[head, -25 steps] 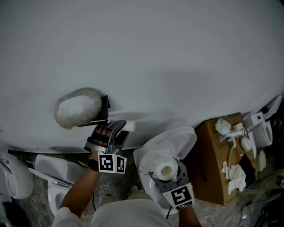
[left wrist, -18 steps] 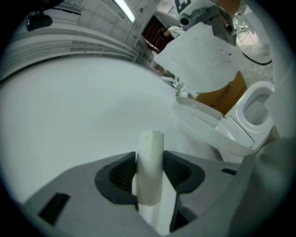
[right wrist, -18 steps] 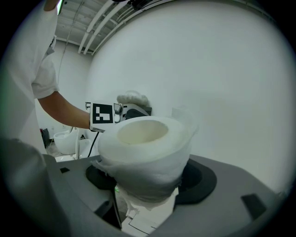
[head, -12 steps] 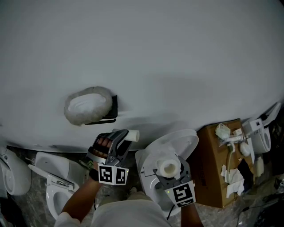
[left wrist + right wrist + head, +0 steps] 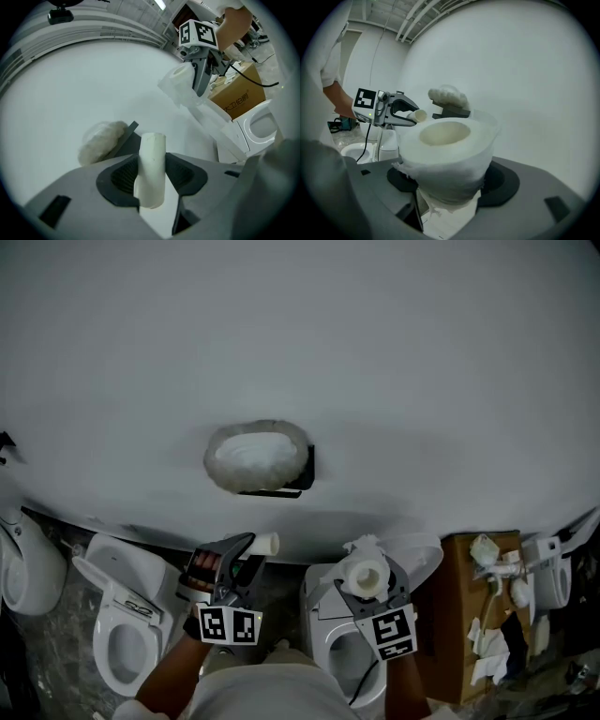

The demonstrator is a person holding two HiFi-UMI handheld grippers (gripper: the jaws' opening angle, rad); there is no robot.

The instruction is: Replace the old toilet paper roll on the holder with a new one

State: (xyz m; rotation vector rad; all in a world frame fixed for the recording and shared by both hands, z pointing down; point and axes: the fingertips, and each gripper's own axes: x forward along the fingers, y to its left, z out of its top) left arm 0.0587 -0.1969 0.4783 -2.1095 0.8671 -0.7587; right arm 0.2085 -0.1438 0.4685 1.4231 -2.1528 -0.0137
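The left gripper (image 5: 151,177) is clamped on a bare tube (image 5: 153,150), a pale, empty core with no paper on it. The 2 ribbed pads press its sides and its open end sticks out past the jaws. In the head view this gripper sits low and left of centre, with the tube tip angled up toward the wall (image 5: 309,343). The right gripper (image 5: 450,180) is clamped on a full roll (image 5: 445,143), gripped round its lower half. The roll's hollow core faces up, and a loose, torn tail of paper hangs below the jaws. The 2 grippers are side by side and near each other, apart, both below the holder (image 5: 302,465). The holder is a dark bracket fixed to the wall, and a fuzzy white cap (image 5: 258,457) covers its front. Neither the tube nor the roll touches the holder. Whether anything sits under the cap cannot be made out. In the right gripper view the holder shows just beyond the roll's far rim, with the left gripper and its tube to the left of it. On the floor along the foot of the wall stand 3 toilets: 1 at the far left edge (image 5: 19,573), 1 with its lid raised (image 5: 120,638) beside the left gripper, and 1 (image 5: 337,652) under the right gripper. To the right stands a cardboard box (image 5: 459,634) with small white fittings (image 5: 494,554) on top.
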